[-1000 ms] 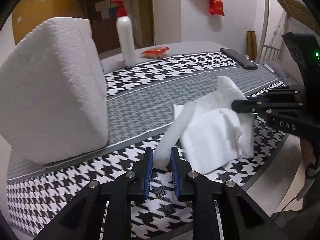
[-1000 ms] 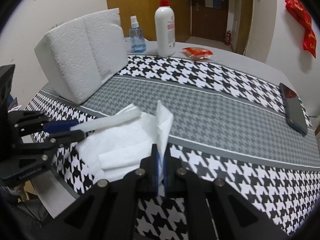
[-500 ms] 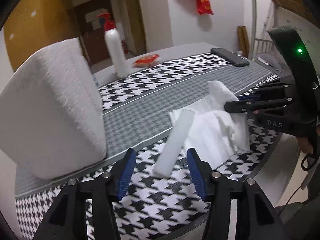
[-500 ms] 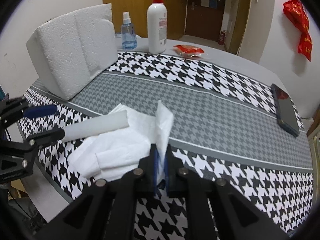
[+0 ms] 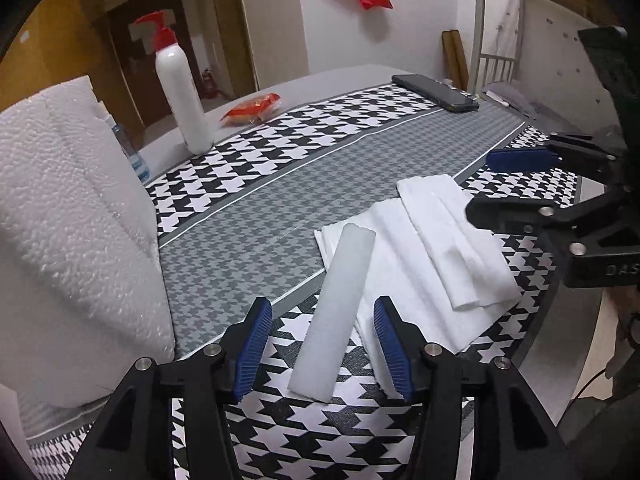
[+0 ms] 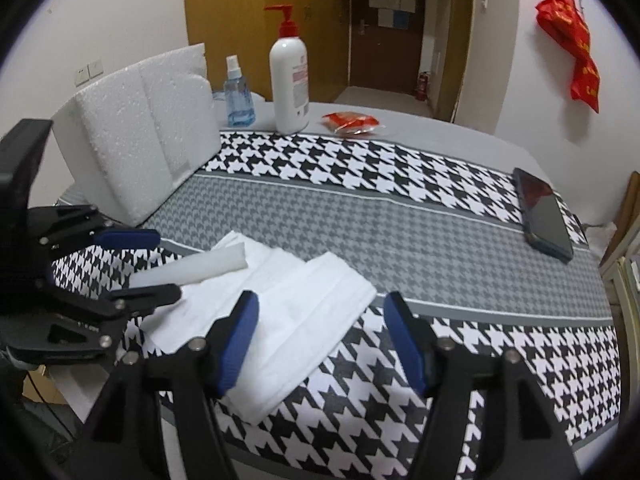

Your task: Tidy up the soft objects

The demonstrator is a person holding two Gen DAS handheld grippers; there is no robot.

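Both grippers now off cloth (image 6: 280, 312)

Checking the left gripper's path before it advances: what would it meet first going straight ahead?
Probably the white foam strip, lying lengthwise between the open fingers of the left gripper. Beyond it is the folded white cloth. Height above the strip is unclear.

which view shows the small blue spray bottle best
The right wrist view. There the blue spray bottle stands in full beside the pump bottle, nozzle to base. In the left wrist view the foam block hides all but a sliver of it.
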